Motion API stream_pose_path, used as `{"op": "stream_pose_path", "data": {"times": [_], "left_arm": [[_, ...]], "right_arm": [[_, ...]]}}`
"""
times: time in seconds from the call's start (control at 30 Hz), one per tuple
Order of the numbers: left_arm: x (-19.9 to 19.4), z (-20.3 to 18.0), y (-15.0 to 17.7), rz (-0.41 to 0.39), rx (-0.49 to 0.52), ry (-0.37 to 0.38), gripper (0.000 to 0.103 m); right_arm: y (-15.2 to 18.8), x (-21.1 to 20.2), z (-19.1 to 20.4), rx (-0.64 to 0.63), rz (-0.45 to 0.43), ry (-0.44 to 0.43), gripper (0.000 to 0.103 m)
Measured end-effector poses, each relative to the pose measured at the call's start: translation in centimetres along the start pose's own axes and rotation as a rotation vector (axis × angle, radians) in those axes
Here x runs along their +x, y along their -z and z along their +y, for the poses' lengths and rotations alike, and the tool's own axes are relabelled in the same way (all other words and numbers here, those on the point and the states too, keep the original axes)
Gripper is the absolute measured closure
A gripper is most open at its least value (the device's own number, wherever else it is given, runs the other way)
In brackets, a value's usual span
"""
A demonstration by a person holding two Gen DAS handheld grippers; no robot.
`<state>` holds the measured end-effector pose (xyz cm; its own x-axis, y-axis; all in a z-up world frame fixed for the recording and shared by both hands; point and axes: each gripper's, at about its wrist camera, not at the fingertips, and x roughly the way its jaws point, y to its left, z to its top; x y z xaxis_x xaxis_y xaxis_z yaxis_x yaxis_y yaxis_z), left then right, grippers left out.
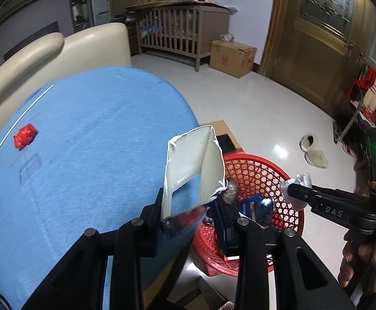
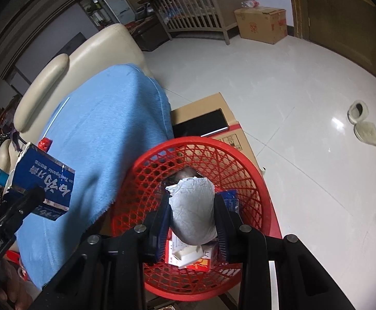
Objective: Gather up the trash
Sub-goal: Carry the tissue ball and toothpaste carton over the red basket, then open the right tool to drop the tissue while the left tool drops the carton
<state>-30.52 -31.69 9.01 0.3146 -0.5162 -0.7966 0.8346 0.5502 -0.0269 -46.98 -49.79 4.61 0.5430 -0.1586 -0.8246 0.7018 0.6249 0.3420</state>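
The left gripper [image 1: 190,206] is clamping an opened blue toothpaste box [image 1: 193,165] just beside the red mesh basket [image 2: 250,175], over the blue cloth's [image 1: 89,142] edge. The right gripper [image 2: 191,214] is pinching a crumpled white paper wad [image 2: 191,206] directly above the basket, where cartons are lying.

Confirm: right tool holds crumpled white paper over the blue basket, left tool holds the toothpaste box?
Wrong on the colour only. The basket is red, as the right wrist view shows. The right tool does hold the crumpled paper over it; the left tool holds the toothpaste box.
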Motion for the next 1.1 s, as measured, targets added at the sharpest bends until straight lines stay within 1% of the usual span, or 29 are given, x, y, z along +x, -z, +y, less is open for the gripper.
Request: {"op": "stream_pose_path", "data": {"times": [0.4,0.6,0.73,0.8,0.87,1.1], "left_arm": [[2.1,-3.6,-0.2,0.048,0.084,0.023,0.068],[3.1,-4.3,-0.1,0.072,0.098,0.029,0.068],[3.7,-4.6,0.0,0.088,0.106,0.037,0.068],[4.1,-5.0,0.0,0.096,0.108,0.04,0.068],[4.5,-5.1,0.0,0.103,0.11,0.043,0.068],[5.6,-5.5,0.2,0.13,0.123,0.06,0.068]], "right_arm": [[1.4,1.6,-2.7,0.065,0.042,-0.009,0.069],[2.0,2.7,-3.8,0.088,0.07,-0.018,0.068],[2.3,3.6,-4.6,0.125,0.1,-0.034,0.066],[2.4,4.0,-4.9,0.139,0.121,-0.043,0.063],[2.6,4.5,-5.2,0.16,0.141,-0.057,0.036],[1.6,3.3,-5.9,0.2,0.069,-0.065,0.035]]}}
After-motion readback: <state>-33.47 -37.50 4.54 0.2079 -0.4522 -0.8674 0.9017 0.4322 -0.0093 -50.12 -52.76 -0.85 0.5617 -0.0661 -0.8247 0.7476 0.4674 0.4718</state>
